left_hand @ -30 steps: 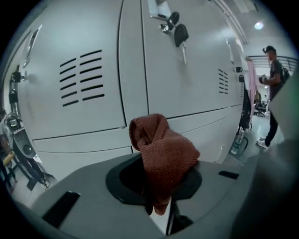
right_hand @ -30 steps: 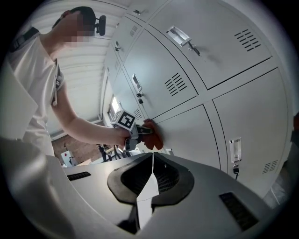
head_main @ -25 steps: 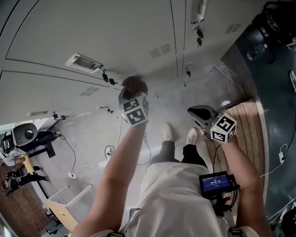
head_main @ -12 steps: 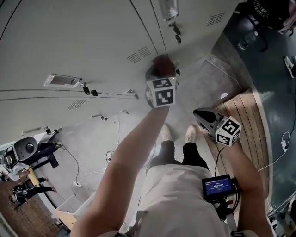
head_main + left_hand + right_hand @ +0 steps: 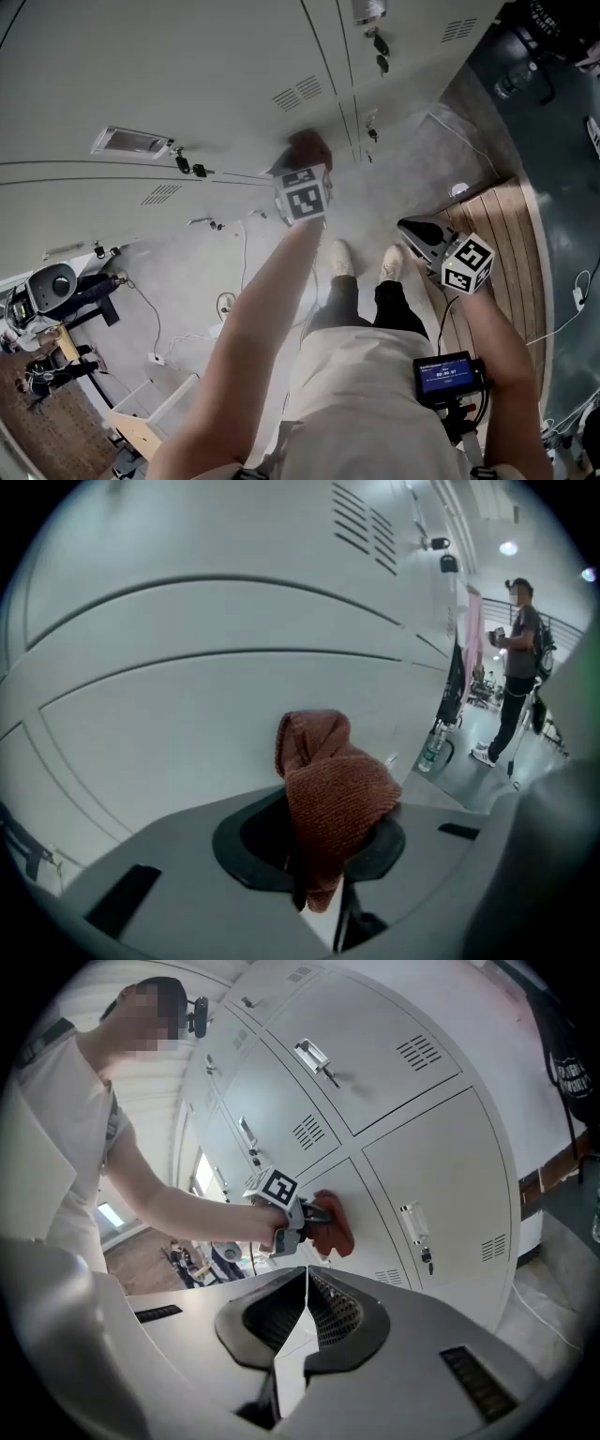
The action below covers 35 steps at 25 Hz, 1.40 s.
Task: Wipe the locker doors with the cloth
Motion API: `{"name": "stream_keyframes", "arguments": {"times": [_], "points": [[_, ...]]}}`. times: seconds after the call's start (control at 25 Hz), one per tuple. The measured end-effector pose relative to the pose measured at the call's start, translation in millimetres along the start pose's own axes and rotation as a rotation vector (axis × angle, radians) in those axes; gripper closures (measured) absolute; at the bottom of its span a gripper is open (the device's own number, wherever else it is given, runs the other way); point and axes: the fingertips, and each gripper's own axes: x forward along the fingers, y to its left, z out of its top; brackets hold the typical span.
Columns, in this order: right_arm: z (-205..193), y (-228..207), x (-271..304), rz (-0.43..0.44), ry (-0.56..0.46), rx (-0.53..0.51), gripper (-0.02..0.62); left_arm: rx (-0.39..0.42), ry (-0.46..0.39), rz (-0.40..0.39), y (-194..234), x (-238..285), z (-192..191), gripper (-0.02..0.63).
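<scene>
The locker doors fill my view. The rust-red cloth, soft, light and floppy by its look, presses against one door, pinched at its bunched middle by my left gripper. My right gripper hangs aside, jaws together, empty.

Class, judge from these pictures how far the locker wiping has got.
Done: nothing visibly marks wiped areas. In hand: the left tool holds the cloth at a locker door. Left: other doors, seemingly; the right tool hangs shut, empty.

No text legible. The small screen at my waist shows bright digits, too small for me to read.
</scene>
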Motion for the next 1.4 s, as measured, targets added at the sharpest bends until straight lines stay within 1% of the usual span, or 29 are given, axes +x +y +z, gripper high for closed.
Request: {"name": "stream_keyframes", "arguments": {"times": [0.2,0.36,0.4,0.48,0.6,0.68,0.92,1.08,1.4], "points": [[0.8,9.3,23.1,0.031,0.017,-0.008,0.577,-0.092,0.015,0.144,85.3,-27.4,-40.3,0.537],[-1.7,18.5,40.1,0.061,0.029,-0.014,0.577,-0.238,0.04,0.267,156.7,-51.6,-76.9,0.537],[-2.5,20.9,42.6,0.067,0.033,-0.016,0.577,-0.268,0.043,0.282,168.9,-54.5,-84.3,0.538],[-4.6,24.3,45.7,0.075,0.041,-0.019,0.577,-0.286,0.039,0.282,178.8,-54.1,-92.2,0.537],[-9.5,22.8,46.9,0.074,0.053,-0.014,0.577,-0.282,0.037,0.26,168.0,-43.5,-94.9,0.538],[-12.0,19.3,45.8,0.063,0.053,-0.005,0.577,-0.29,0.035,0.237,152.7,-34.0,-91.8,0.538],[-13.7,15.6,35.8,0.021,0.016,0.022,0.577,-0.273,0.035,0.171,102.9,-12.6,-76.9,0.538],[-17.9,11.0,29.1,0.006,-0.003,0.039,0.577,-0.231,0.019,0.101,68.2,3.1,-63.8,0.538],[-39.2,3.0,-0.4,-0.046,-0.005,0.091,0.577,-0.162,0.061,-0.021,-19.1,54.4,-53.0,0.538]]}}
